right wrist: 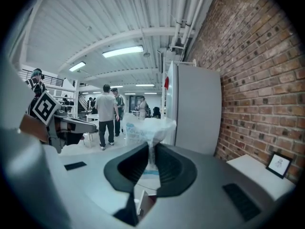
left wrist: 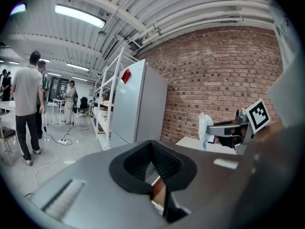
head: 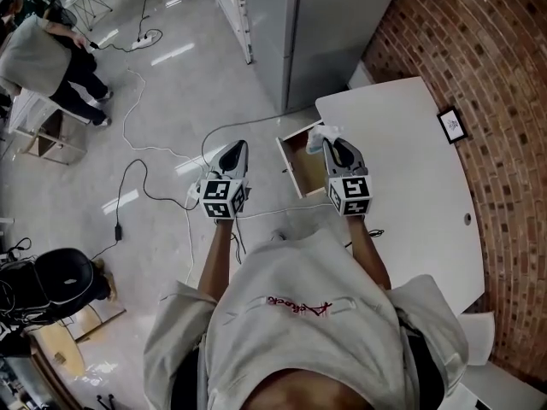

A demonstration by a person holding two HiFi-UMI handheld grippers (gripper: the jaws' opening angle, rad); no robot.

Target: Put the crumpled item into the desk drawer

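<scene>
My right gripper (head: 332, 146) held the wad (head: 322, 134) pinched over the open drawer (head: 288, 165). My left gripper (head: 236, 150) was closed and empty. Only lowering and release seemed left.

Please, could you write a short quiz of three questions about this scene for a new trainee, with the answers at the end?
1. True or false: the desk drawer is open.
2. Which gripper has its fingers closed on the crumpled item? A) the left gripper B) the right gripper
3. Fill in the missing word: the wall beside the white desk is made of ____.
Key: 1 true; 2 B; 3 brick.
</scene>
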